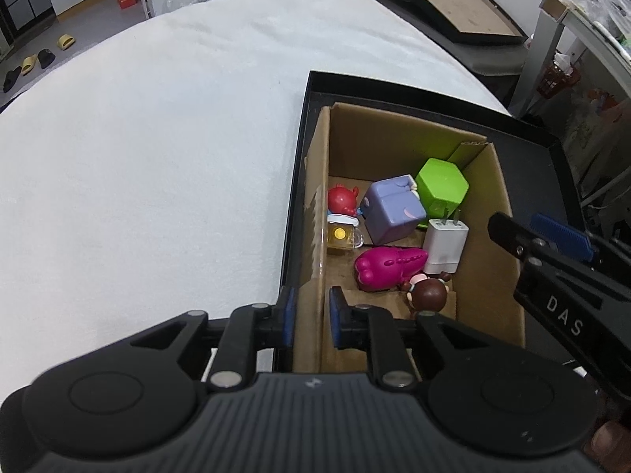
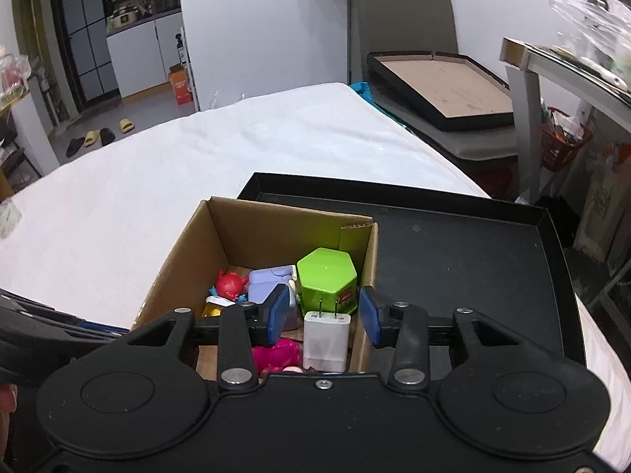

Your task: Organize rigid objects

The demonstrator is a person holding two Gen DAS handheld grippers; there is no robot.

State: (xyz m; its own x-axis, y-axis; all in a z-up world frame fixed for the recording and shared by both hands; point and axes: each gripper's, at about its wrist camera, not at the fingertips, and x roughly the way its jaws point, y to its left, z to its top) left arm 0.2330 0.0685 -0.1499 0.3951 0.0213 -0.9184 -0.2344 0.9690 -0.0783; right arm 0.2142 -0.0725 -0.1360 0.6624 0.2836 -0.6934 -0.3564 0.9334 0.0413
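Seven small rigid pieces already lie in the box, so the risks from here are mostly about disturbing what is packed.

The white cloth [image 1: 157, 157] looks soft, and the black tray [image 2: 453, 260] could slide on it if either hand drags. The cardboard box [image 1: 394, 138] sits in the tray's 9 o'clock half and is light enough to tip. The left gripper [image 1: 312, 315] straddles the box's 9 o'clock wall, its jaws only narrowly parted. The inner pad appears to stand just off the card, so I judge it is not clamping. Lifting away at an angle could snag that wall and tilt the whole box.

The right gripper [image 2: 325, 315] hangs open and empty over the box's 3 o'clock side (its outer finger looks level with that wall). A careless drop could catch the rim or knock the pieces below.

- **Green hexagonal block [image 1: 441, 185]:** it sits in the 1 o'clock corner.
- **Lavender cube [image 1: 390, 213]:** it leans at 12 o'clock and may roll.
- **White charger [image 1: 445, 244]:** it is at 3 o'clock, prongs up, and could topple onto its neighbours.
- **Magenta crocodile [image 1: 386, 266]:** it lies at centre.
- **Red figure [image 1: 342, 199]:** it is at 10 o'clock.
- **Brown-haired doll [image 1: 430, 295]:** it is at 6 o'clock.
- **Yellow clear piece [image 1: 341, 234]:** it is at 9 o'clock and easily buried or crushed.
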